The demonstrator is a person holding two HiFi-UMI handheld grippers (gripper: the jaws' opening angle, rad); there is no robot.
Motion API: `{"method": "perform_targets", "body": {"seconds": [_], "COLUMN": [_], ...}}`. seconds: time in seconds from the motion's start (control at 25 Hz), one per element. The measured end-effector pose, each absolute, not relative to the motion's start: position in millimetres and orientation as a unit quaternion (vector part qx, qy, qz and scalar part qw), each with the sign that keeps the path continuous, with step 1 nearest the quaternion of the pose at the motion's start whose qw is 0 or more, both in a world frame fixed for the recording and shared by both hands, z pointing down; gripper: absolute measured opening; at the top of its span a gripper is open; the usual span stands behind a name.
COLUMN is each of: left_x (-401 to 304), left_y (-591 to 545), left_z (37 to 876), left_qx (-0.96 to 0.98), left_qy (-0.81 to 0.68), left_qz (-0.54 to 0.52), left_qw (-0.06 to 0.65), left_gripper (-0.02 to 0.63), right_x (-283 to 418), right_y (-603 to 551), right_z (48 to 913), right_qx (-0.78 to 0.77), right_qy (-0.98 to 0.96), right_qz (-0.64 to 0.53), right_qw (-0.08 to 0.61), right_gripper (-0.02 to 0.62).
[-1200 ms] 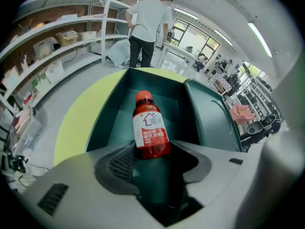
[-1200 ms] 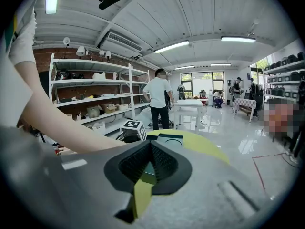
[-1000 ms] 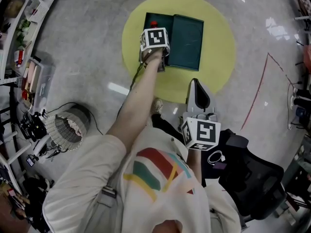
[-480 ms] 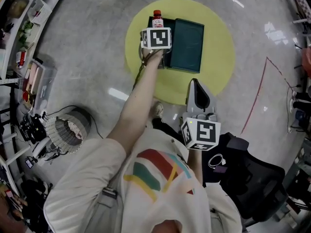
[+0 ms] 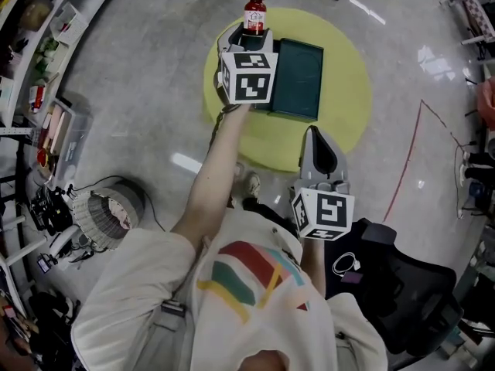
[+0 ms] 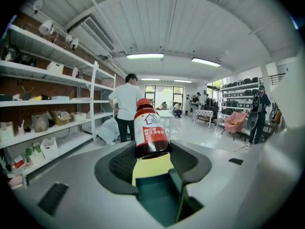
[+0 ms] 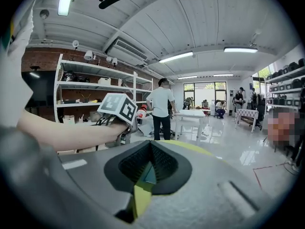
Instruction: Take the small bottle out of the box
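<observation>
A small brown bottle (image 5: 254, 12) with a red cap and a white label is held upright in my left gripper (image 5: 249, 39), lifted above the open dark green box (image 5: 298, 76) on the round yellow mat (image 5: 340, 91). In the left gripper view the bottle (image 6: 150, 132) stands between the jaws of the left gripper (image 6: 151, 155), which is shut on its lower body. My right gripper (image 5: 318, 151) hangs nearer the body, over the mat's front edge, shut with nothing in it. In the right gripper view the right gripper (image 7: 149, 163) shows its pads pressed together, and the bottle (image 7: 141, 112) shows past the left gripper's marker cube (image 7: 119, 109).
Shelving (image 5: 35, 91) lines the left side, with a wire basket (image 5: 108, 203) and cables on the floor beside it. A black office chair (image 5: 402, 284) stands at the lower right. A red line (image 5: 410, 149) runs across the floor. A person in a white shirt (image 6: 125, 104) stands further off.
My left gripper has risen with the bottle, which came up out of the box's left end. The right gripper has stayed in place.
</observation>
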State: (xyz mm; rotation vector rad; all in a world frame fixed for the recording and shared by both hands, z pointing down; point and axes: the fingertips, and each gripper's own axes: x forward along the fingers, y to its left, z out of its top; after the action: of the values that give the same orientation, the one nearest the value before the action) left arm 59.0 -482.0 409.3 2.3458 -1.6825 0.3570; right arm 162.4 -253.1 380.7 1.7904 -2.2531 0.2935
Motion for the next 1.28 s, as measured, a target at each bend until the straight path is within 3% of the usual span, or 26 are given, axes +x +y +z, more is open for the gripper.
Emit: {"method": "perform_targets", "body": {"seconds": [0.8, 1.08, 1.28], "left_x": [27, 13, -3], "left_y": [-333, -291, -279], "left_z": [235, 234, 237], "left_qx": [0.820, 0.820, 0.817], "left_qy": [-0.559, -0.563, -0.567], "left_qz": [-0.032, -0.063, -0.060], "left_qw": [-0.120, -0.078, -0.088], "left_gripper": [0.224, 0.224, 0.224], "right_x": [153, 145, 133], "right_y": [-263, -254, -255], "right_z": [283, 282, 276], "right_qx": [0.615, 0.609, 0.603], "right_qy": [-0.785, -0.790, -0.793], "right_qz": [-0.055, -0.070, -0.082], "right_qw": [0.045, 0.030, 0.029], "right_gripper": [0.003, 0.003, 0.003]}}
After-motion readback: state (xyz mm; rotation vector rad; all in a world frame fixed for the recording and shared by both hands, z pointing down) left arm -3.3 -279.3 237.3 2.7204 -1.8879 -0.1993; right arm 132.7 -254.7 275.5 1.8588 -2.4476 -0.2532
